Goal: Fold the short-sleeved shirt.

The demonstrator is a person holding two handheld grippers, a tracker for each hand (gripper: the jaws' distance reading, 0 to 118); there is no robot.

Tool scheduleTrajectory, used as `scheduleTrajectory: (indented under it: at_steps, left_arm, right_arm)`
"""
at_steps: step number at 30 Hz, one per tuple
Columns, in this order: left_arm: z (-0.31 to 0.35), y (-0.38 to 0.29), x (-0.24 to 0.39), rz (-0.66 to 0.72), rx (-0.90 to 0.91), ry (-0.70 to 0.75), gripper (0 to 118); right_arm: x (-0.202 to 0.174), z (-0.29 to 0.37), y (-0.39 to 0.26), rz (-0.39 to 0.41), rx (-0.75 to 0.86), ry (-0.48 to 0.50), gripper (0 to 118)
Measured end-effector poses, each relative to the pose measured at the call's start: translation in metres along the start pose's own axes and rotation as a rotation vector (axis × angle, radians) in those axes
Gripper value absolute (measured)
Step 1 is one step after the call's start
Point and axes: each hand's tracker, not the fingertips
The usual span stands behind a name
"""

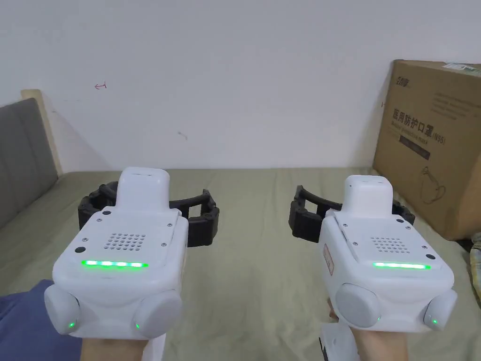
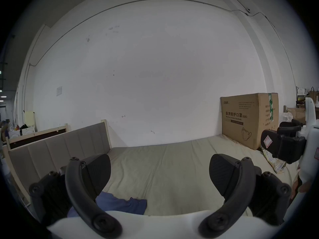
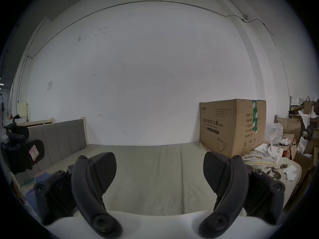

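From your head view, you hold the left gripper [image 1: 148, 214] and the right gripper [image 1: 352, 214] side by side above the olive-green bed [image 1: 253, 263], both pointed at the white wall [image 1: 235, 70]. Their black jaws stand wide apart with nothing between them. The blue shirt [image 1: 28, 319] lies at the lower left corner, beneath and beside your left hand, well apart from the right gripper. A cardboard box [image 1: 432, 145] stands on the far right of the bed against the wall, and a grey headboard [image 1: 21, 155] closes the left end.

In the left gripper view, your left gripper [image 2: 159, 172] has its fingers [image 2: 98, 172] spread over bare sheet. The blue shirt [image 2: 120, 204] sits crumpled low in the picture, just under the left-hand jaw; whether it touches it, you cannot tell. The right gripper [image 2: 283, 144] shows at the right edge, its jaws parted, with a plaid cloth [image 2: 274, 161] lying below it near the cardboard box [image 2: 248, 120].

In the right gripper view, your right gripper [image 3: 159, 170] is also spread, empty, above the bed [image 3: 155, 173]. The left gripper [image 3: 20, 149] appears at the far left. The blue shirt [image 3: 32, 198] peeks out at the lower left. The plaid cloth [image 3: 259, 160] lies crumpled beside the cardboard box [image 3: 231, 127].
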Motion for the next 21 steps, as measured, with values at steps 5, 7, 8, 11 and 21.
scheduleTrajectory:
  at_steps: [5,7,8,11,21]
  left_arm:
    - [-0.0016,0.0003,-0.0045,0.06,-0.013,-0.01,115]
    - [-0.0036,0.0,-0.0073,0.081,-0.03,-0.013,115]
    - [-0.0047,-0.0001,-0.0088,0.083,-0.044,-0.022,115]
    - [-0.0054,-0.0021,-0.0096,0.08,-0.056,-0.021,115]
    - [-0.004,-0.0021,-0.0093,0.08,-0.042,0.004,115]
  right_arm:
    - [0.0009,0.0004,-0.0012,0.02,0.002,-0.009,106]
    - [0.0009,0.0022,-0.0005,0.016,0.01,-0.013,106]
    - [0.0006,0.0032,0.001,0.016,0.016,-0.013,106]
    - [0.0003,0.0041,0.0046,0.024,0.03,-0.017,106]
    - [0.0003,0.0005,0.0049,0.035,0.018,-0.007,106]
